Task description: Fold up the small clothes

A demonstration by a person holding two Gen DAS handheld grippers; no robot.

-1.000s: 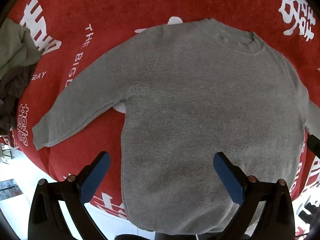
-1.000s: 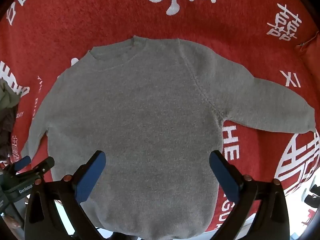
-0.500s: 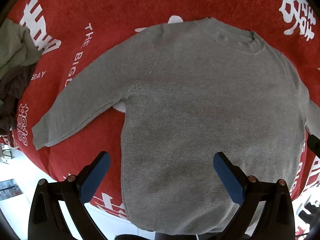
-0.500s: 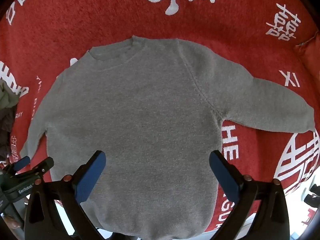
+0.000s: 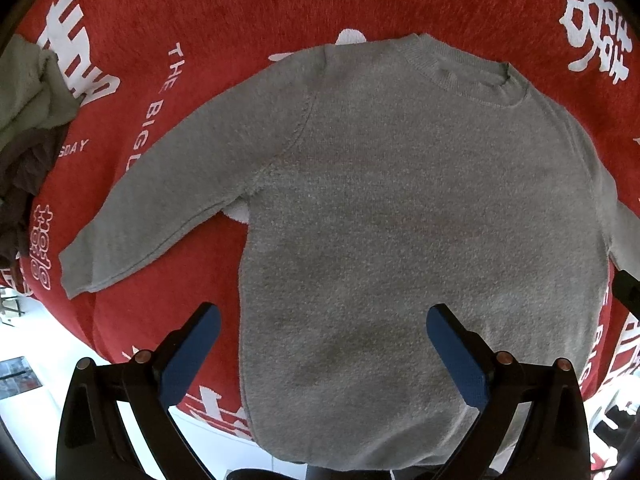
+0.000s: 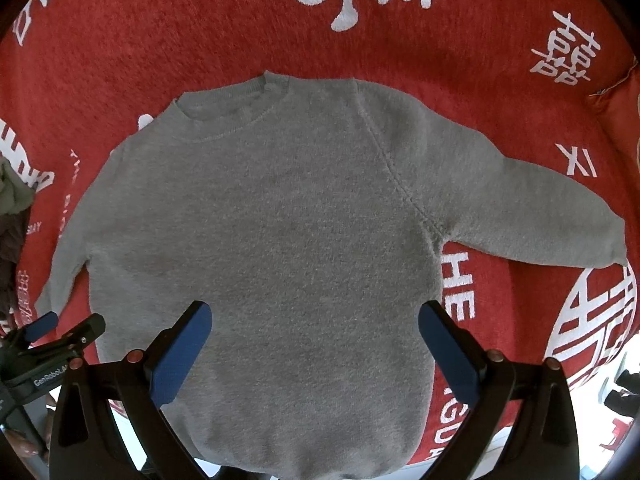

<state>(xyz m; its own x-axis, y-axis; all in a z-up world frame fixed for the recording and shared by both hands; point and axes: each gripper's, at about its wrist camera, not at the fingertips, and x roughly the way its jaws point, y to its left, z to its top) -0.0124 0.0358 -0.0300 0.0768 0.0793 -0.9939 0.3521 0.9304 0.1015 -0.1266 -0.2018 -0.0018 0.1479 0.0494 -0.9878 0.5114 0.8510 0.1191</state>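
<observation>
**Both grippers held wide open above a flat grey sweater**

The left gripper (image 5: 320,344) is spread wide with nothing gripped; the same is seen of the right gripper (image 6: 316,340). Whether the blue pads (image 5: 192,354) touch the cloth cannot be told. The grey sweater (image 5: 400,220) is laid flat on the red blanket (image 5: 280,0) ahead of both grippers, collar farthest away. Its hem is hidden behind the gripper bodies. A heap of clothes (image 5: 28,120) is cut off at the left edge.
</observation>
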